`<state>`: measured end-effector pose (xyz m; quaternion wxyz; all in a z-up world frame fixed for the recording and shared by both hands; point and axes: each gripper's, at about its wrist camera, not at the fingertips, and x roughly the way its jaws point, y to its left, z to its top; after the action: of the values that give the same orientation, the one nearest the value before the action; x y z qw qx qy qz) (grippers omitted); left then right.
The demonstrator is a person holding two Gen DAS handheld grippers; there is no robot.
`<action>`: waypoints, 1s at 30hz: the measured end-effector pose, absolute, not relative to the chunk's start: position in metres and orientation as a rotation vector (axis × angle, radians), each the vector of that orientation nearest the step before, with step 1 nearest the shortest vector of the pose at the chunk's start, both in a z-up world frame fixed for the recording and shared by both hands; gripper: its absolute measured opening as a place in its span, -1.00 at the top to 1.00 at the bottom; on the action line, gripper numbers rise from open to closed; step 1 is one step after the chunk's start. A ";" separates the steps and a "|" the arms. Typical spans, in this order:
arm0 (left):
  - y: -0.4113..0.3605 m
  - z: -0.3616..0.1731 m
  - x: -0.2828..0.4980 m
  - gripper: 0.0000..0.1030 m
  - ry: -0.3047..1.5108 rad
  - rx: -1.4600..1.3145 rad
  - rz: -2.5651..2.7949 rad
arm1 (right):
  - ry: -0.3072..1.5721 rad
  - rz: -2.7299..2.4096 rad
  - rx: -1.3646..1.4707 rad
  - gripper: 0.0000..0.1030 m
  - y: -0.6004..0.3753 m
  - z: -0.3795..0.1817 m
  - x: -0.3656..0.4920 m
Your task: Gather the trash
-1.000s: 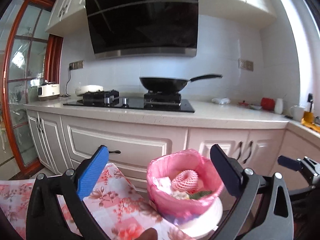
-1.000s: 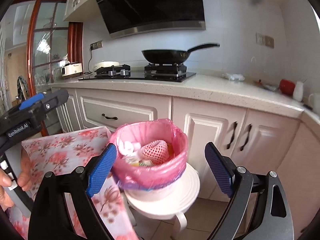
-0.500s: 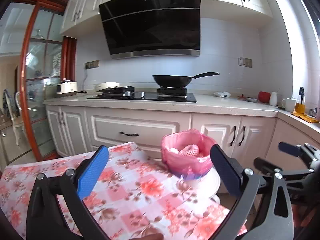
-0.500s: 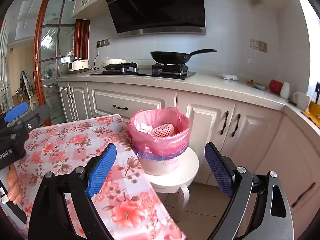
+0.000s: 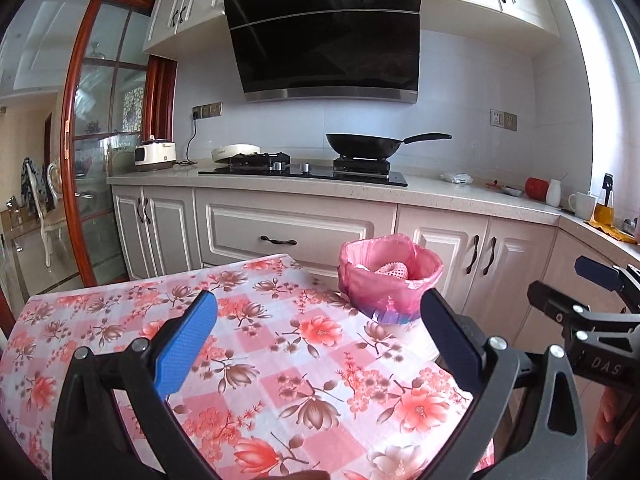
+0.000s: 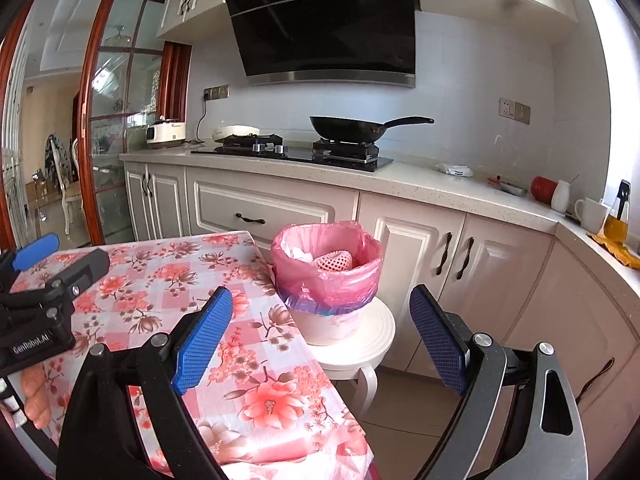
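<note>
A white bin lined with a pink bag (image 6: 328, 276) stands on a round white stool (image 6: 360, 344) beside the table's right edge; it also shows in the left wrist view (image 5: 390, 284). A pink foam net (image 6: 334, 260) and white scraps lie inside it. My left gripper (image 5: 316, 340) is open and empty above the floral tablecloth (image 5: 260, 360), short of the bin. My right gripper (image 6: 320, 336) is open and empty, held back from the bin over the table edge. Each gripper shows in the other's view.
A kitchen counter (image 5: 440, 196) runs behind, with a hob, a black wok (image 5: 360, 146), a rice cooker (image 5: 155, 156) and cups at the right. Cabinets (image 6: 452, 252) stand close behind the stool. A glass door (image 5: 100, 160) is at left.
Both grippers have drawn back and away from the bin, which now looks smaller and farther. More of the tablecloth shows. Both stay open and empty.
</note>
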<state>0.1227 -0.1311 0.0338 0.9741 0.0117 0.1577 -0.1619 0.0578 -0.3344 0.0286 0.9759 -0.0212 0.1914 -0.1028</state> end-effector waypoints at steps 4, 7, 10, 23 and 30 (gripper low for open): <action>-0.132 0.031 0.125 -0.91 0.327 0.014 -0.323 | 0.391 -0.204 -0.031 -0.64 -0.335 0.027 0.061; -0.133 0.029 0.126 -0.91 0.333 0.013 -0.317 | 0.392 -0.202 -0.023 -0.64 -0.337 0.026 0.062; -0.135 0.029 0.127 -0.91 0.339 0.012 -0.320 | 0.393 -0.202 -0.014 -0.64 -0.340 0.026 0.062; -0.143 0.023 0.126 -0.91 0.336 0.046 -0.314 | 0.375 -0.211 0.008 -0.64 -0.349 0.025 0.058; -0.142 0.019 0.128 -0.91 0.351 0.031 -0.323 | 0.371 -0.209 0.008 -0.64 -0.349 0.024 0.057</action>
<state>0.1283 -0.1418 0.0195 0.9715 0.0155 0.1739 -0.1601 0.0572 -0.3488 0.0241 0.9774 0.0041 0.1839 -0.1039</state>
